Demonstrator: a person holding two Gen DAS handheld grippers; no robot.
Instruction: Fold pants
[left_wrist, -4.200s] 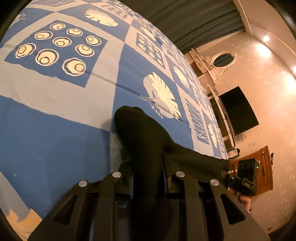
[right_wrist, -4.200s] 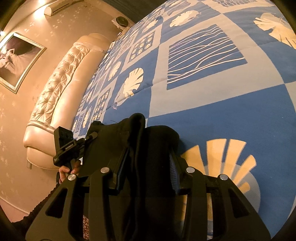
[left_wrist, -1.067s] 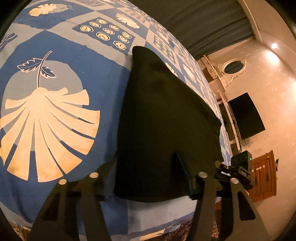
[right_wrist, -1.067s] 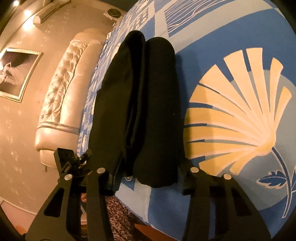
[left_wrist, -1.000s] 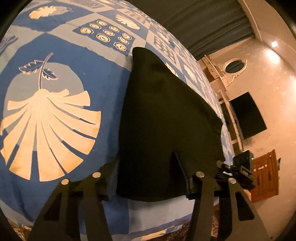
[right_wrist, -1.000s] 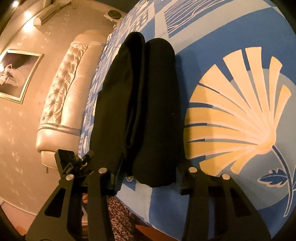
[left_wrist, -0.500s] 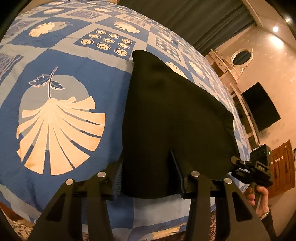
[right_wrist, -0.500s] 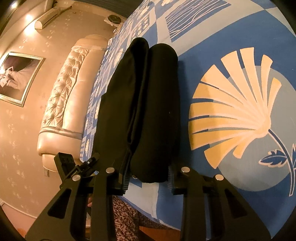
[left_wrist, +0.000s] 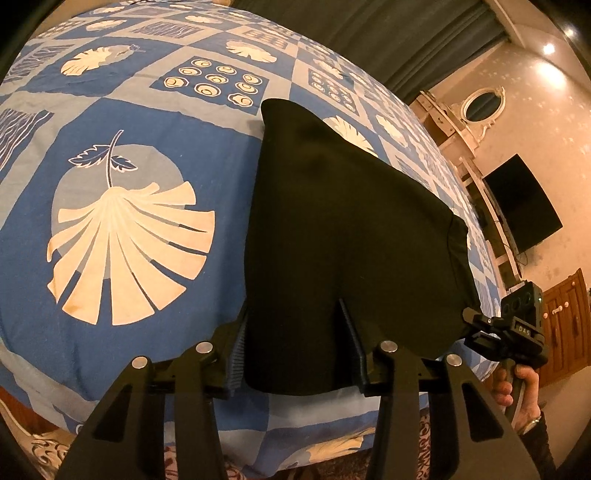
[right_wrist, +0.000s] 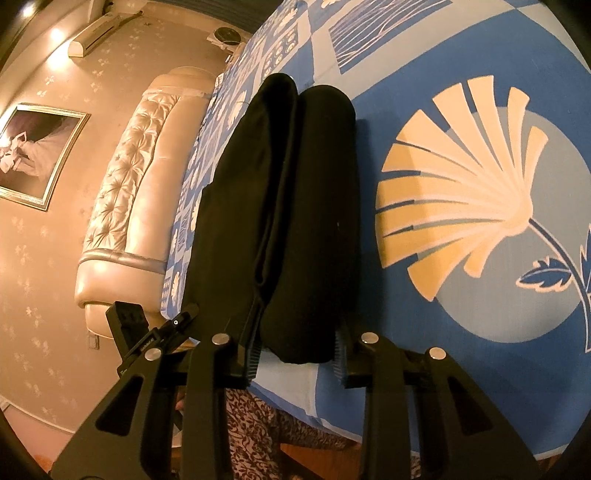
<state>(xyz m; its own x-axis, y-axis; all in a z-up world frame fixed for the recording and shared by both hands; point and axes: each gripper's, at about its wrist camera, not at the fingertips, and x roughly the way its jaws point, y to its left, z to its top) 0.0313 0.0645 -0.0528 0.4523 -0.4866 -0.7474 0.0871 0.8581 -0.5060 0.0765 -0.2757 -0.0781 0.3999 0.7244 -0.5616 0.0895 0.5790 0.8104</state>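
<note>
Black pants (left_wrist: 351, 221) lie folded lengthwise on the blue patterned bedspread (left_wrist: 129, 221), their near end at the bed's front edge. My left gripper (left_wrist: 291, 332) is closed on the near left corner, with one pad against the pants' side edge and the other pressed into the cloth. In the right wrist view the pants (right_wrist: 314, 203) show as two long rolls side by side. My right gripper (right_wrist: 297, 343) is shut around the near end of the right roll. Each gripper shows in the other's view: the right gripper (left_wrist: 517, 325) in a hand, the left gripper (right_wrist: 147, 332) at lower left.
A cream tufted headboard (right_wrist: 125, 184) runs along the bed's far side under a framed picture (right_wrist: 33, 147). A dark TV (left_wrist: 521, 203), a wooden cabinet (left_wrist: 565, 314) and dark curtains (left_wrist: 388, 33) stand beyond the bed. A patterned skirt (right_wrist: 251, 424) hangs below the front edge.
Both pairs of jaws have narrowed onto the pants' near end over the last second. About four seconds ago the pants hung bunched in both grippers; now they lie flat.
</note>
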